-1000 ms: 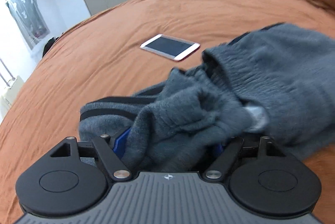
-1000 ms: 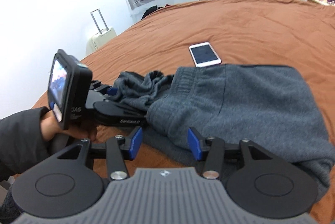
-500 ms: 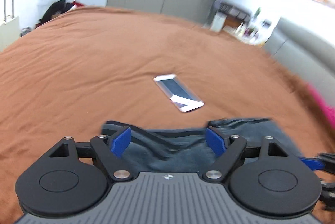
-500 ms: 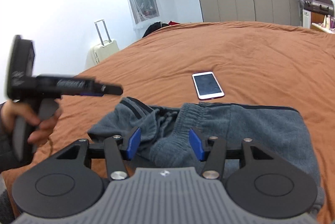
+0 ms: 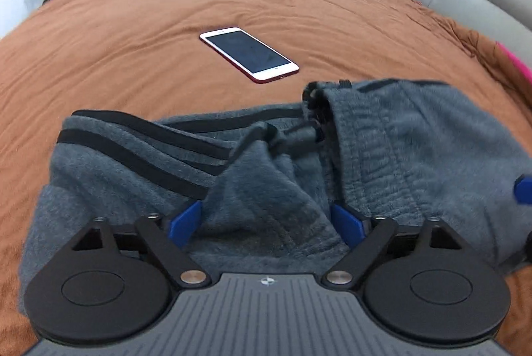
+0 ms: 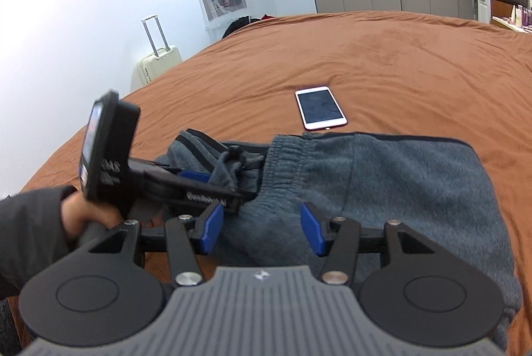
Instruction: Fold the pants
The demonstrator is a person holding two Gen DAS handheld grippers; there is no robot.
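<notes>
At the bottom of the left wrist view the left gripper (image 5: 266, 223) is opening its jaws, a ridge of fleece lying loose between the blue pads, unpinched. In the right wrist view the right gripper (image 6: 259, 224) hangs half-spread over the cloth, gripping nothing. Just beyond, the grey pants (image 5: 415, 149) fill the middle of both frames on the brown bedspread (image 5: 133, 40): the right part lies flat, but the striped leg at left is bunched, so that fold looks unfinished. Further up lies a phone (image 5: 247, 54).
</notes>
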